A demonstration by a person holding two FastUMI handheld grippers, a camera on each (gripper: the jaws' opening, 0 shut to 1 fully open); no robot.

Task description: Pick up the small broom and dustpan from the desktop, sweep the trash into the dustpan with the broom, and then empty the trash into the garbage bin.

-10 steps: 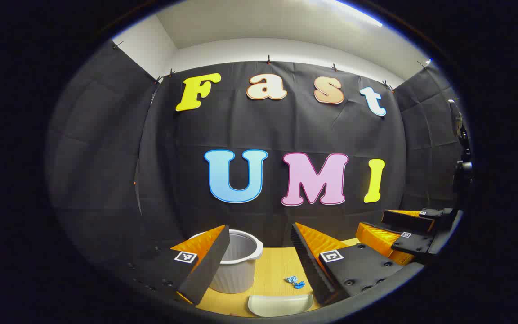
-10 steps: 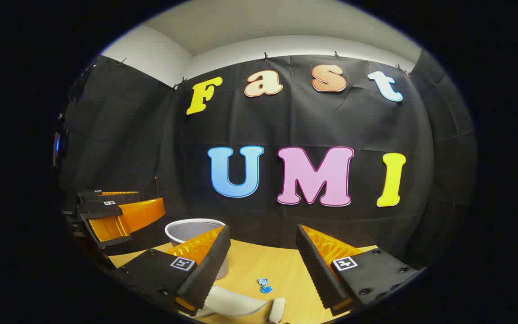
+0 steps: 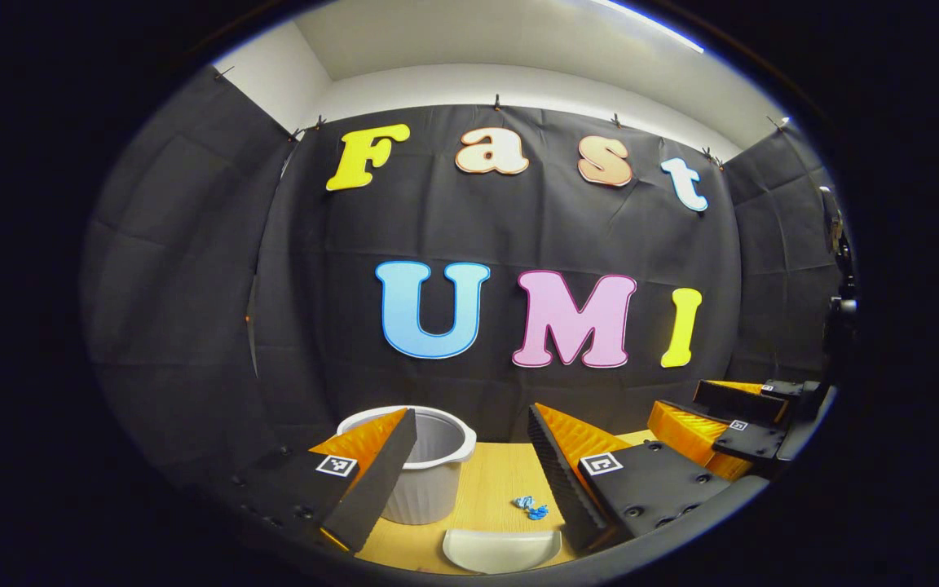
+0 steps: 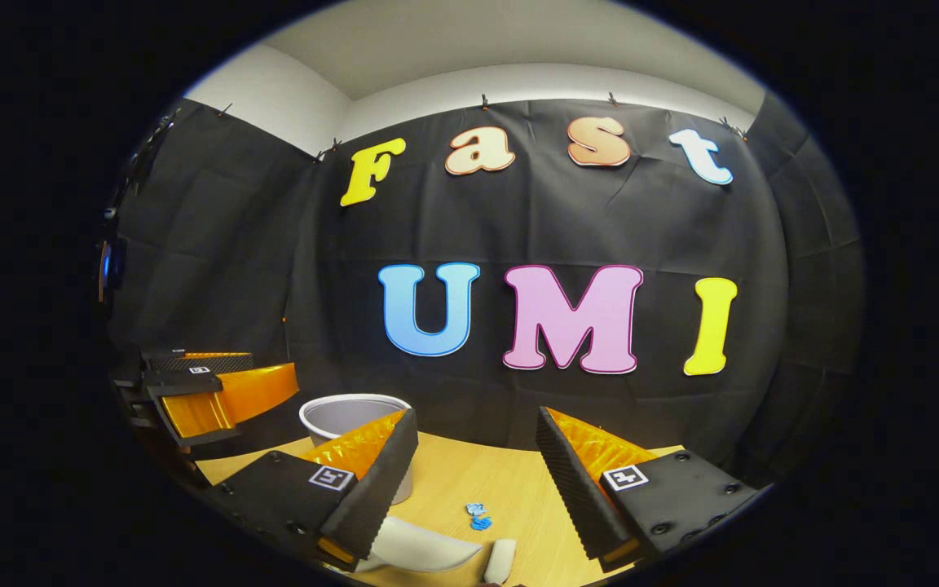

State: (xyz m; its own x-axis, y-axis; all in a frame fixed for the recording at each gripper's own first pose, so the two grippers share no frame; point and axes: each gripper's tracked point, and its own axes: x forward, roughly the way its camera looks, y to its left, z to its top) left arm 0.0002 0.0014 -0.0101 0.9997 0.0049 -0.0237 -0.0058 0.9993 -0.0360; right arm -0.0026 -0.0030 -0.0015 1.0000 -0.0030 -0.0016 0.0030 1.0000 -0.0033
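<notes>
While my left gripper (image 3: 469, 477) hangs above the worktop (image 3: 494, 489) with its fingers spread apart and holding nothing, the white dustpan (image 3: 502, 549) lies just below it, near the blue trash (image 3: 530, 507) and the white garbage bin (image 3: 429, 481). My right gripper (image 4: 476, 481) is likewise spread wide and empty, with the broom (image 4: 500, 561) handle and dustpan (image 4: 416, 546) beneath it on the worktop.

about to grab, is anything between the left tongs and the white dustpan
Nothing visible: the white plastic dustpan lies on bare wooden desktop just below the open left tongs; the blue crumpled trash sits beyond it.
</notes>
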